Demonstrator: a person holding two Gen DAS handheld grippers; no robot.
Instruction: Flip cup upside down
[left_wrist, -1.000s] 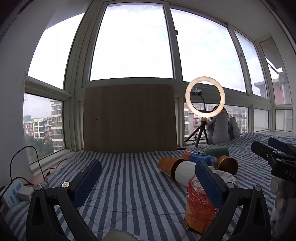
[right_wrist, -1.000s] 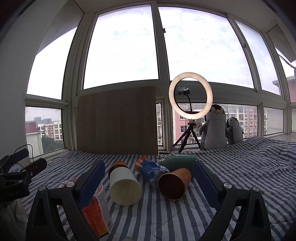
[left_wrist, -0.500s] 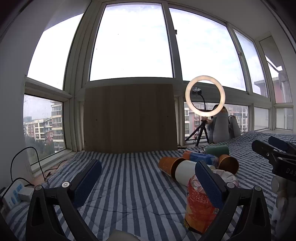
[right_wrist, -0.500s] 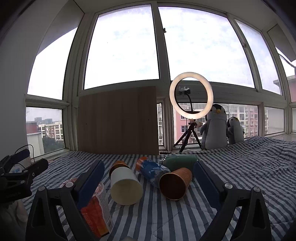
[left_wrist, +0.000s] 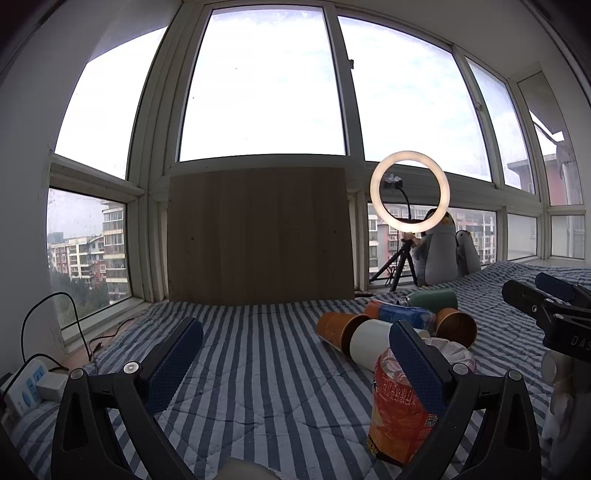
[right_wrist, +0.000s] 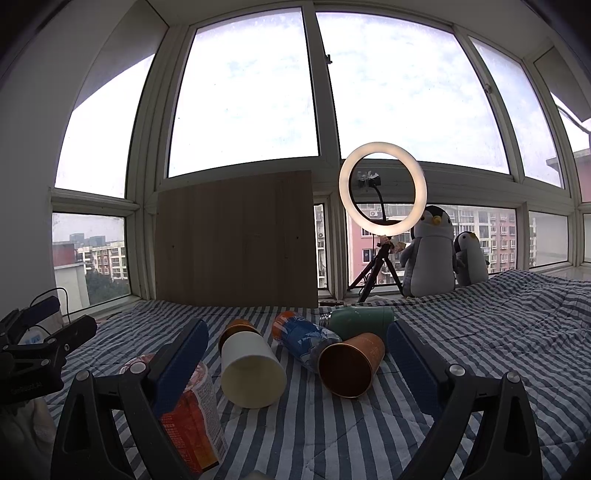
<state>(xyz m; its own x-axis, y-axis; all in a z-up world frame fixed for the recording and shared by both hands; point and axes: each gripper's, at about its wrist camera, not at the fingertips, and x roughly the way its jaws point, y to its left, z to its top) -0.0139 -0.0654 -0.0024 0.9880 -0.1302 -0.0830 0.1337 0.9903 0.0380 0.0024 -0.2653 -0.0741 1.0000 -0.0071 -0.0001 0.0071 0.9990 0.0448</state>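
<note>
A white paper cup (right_wrist: 253, 371) lies on its side on the striped blanket, mouth toward me; it also shows in the left wrist view (left_wrist: 367, 341). An orange cup (right_wrist: 351, 363) lies on its side to its right, and shows in the left wrist view (left_wrist: 456, 326). Another orange cup (left_wrist: 338, 326) lies behind the white one. My right gripper (right_wrist: 295, 358) is open and empty, just short of the two cups. My left gripper (left_wrist: 295, 362) is open and empty, to the left of the pile.
An orange snack cup (left_wrist: 402, 410) stands upright beside the left gripper's right finger. A blue bottle (right_wrist: 304, 341) and a green flask (right_wrist: 360, 321) lie behind the cups. A ring light (right_wrist: 382, 188), two toy penguins (right_wrist: 430, 254) and a wooden board (right_wrist: 236, 240) stand at the window.
Both grippers have barely moved; the views shift only slightly. The cups lie as before.
</note>
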